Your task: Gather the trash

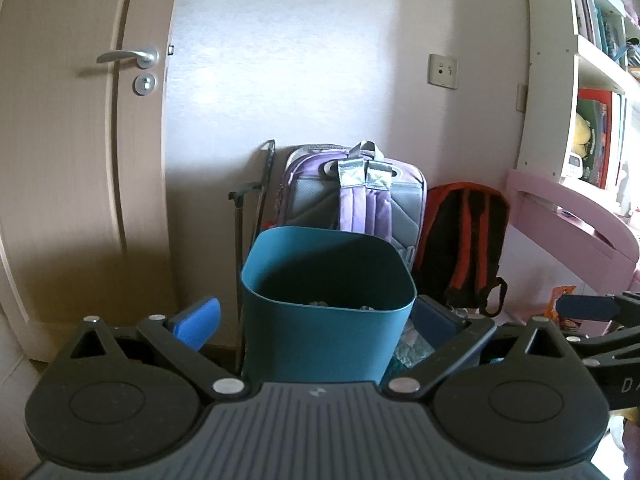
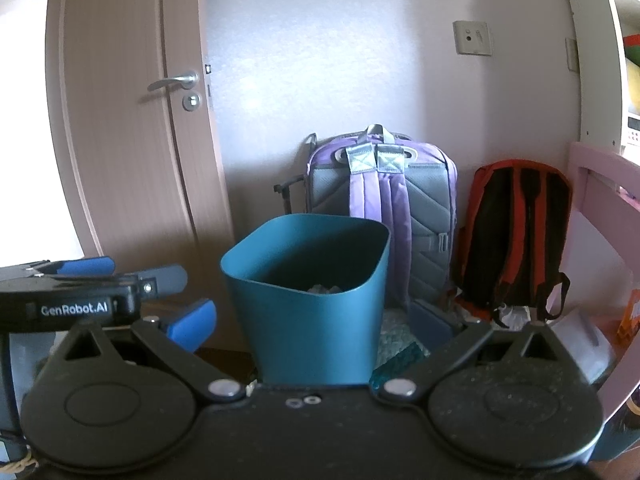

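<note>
A teal trash bin (image 1: 326, 332) stands on the floor in front of me, with pale crumpled trash (image 1: 320, 303) at its bottom. It also shows in the right wrist view (image 2: 308, 320), with the trash (image 2: 324, 289) inside. My left gripper (image 1: 316, 324) is open and empty, its blue fingers either side of the bin, apart from it. My right gripper (image 2: 310, 322) is open and empty too, its blue fingers either side of the bin. The left gripper shows at the left of the right wrist view (image 2: 120, 276).
A purple backpack (image 1: 356, 196) and a red-black backpack (image 1: 464, 248) lean on the wall behind the bin. A closed door (image 1: 72, 160) is at the left. A pink bed frame (image 1: 572, 220) and white bookshelf (image 1: 592, 80) are at the right. An orange packet (image 1: 558, 300) lies near the bed.
</note>
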`<state>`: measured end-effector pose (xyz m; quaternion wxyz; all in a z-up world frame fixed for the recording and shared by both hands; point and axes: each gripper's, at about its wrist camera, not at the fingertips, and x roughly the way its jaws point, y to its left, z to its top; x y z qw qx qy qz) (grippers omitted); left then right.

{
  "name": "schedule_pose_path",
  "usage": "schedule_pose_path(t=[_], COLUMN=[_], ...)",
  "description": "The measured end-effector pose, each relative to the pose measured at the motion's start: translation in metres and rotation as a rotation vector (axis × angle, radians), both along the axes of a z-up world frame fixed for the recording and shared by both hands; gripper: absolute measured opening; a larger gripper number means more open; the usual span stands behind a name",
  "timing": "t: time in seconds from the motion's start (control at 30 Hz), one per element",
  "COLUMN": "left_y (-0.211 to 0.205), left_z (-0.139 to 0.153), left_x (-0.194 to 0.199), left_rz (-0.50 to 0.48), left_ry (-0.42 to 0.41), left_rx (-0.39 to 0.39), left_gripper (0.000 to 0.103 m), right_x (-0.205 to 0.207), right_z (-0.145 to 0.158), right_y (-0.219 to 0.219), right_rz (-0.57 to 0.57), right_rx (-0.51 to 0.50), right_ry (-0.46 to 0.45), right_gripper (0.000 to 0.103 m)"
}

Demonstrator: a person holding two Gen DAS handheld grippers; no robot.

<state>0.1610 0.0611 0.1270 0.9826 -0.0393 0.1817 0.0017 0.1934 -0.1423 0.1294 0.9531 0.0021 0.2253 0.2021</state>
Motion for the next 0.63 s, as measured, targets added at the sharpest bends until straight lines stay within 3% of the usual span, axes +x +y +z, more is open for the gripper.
schedule_pose_path(t=[0.2,0.63], left_y=[-0.005,-0.005], left_z=[-0.004,-0.012], left_x=[0.0,-0.003], left_rz=[-0.022,-0.016], left_ry=[0.0,-0.023], left_rx=[0.043,0.02], left_gripper=[0.103,0.103], right_x=[-0.001,-0.002], right_z=[-0.003,-0.008], right_y=[-0.002,-0.001], right_rz=[-0.003,-0.009], right_rx=[0.015,0.011], right_ry=[-0.002,0.007], right_gripper=[0.103,0.103])
